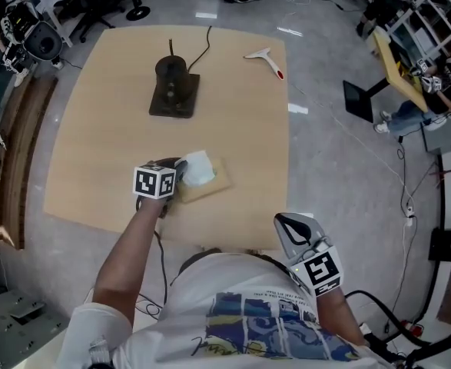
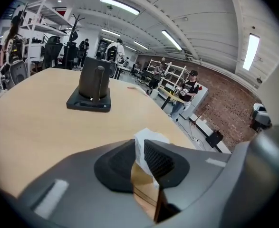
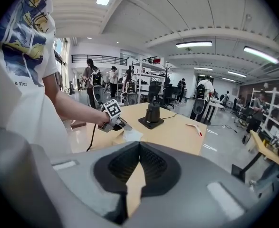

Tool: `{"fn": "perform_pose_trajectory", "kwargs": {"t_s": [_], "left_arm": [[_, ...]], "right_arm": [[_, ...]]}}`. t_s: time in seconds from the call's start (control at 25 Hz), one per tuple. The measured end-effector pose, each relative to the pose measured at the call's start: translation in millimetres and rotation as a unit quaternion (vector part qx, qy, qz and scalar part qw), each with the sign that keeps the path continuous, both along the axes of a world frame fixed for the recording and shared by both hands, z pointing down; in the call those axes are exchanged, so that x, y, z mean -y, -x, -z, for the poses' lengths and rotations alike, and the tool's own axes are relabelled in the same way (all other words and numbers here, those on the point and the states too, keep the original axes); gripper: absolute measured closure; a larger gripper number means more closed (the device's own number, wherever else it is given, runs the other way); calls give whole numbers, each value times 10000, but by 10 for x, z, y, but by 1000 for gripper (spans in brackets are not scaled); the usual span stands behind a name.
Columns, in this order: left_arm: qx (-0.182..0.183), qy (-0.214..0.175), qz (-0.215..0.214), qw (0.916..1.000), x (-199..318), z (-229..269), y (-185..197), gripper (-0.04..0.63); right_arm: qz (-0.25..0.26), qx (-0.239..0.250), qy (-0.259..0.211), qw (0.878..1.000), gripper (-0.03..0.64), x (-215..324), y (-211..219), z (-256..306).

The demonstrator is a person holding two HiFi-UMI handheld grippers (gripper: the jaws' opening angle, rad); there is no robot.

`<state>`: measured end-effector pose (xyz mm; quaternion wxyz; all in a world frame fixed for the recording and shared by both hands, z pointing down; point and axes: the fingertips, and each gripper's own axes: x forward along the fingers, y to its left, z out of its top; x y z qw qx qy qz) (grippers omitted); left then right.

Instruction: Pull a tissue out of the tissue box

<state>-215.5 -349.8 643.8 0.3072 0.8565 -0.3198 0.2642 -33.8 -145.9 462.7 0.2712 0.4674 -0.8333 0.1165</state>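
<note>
One tissue (image 1: 197,166) sticks out of the tissue box (image 1: 212,185) mid-frame on the bench (image 1: 110,129), clamped by left tongs (image 1: 182,171); right tongs (image 1: 282,221) closed, empty.

In the head view the marker cube (image 1: 154,181) and the crumpled white paper tissue (image 1: 197,167) cover the jaw tips of the left gripper (image 1: 177,172). The tissue also masks part of the flat tan tissue box (image 1: 212,184). In the left gripper view only a sliver of that box (image 2: 146,190) shows between the jaws, below the tissue (image 2: 147,139). The small white-and-red handled tool (image 1: 265,58) lying far off is too small to identify.
</note>
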Motion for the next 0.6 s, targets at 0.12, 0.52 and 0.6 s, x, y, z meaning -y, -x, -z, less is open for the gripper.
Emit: {"fn": "perform_pose_trajectory", "kwargs": {"t_s": [0.12, 0.52, 0.6], "left_arm": [[76, -87, 4, 9999, -13, 31, -8, 579], [125, -784, -5, 9968, -69, 308, -66, 589], [154, -931, 5, 9955, -89, 373, -93, 589]], "right_arm": [[57, 6, -17, 10000, 614, 19, -23, 12], [404, 7, -112, 9991, 614, 57, -83, -30], [457, 37, -96, 9989, 614, 49, -123, -35]]}}
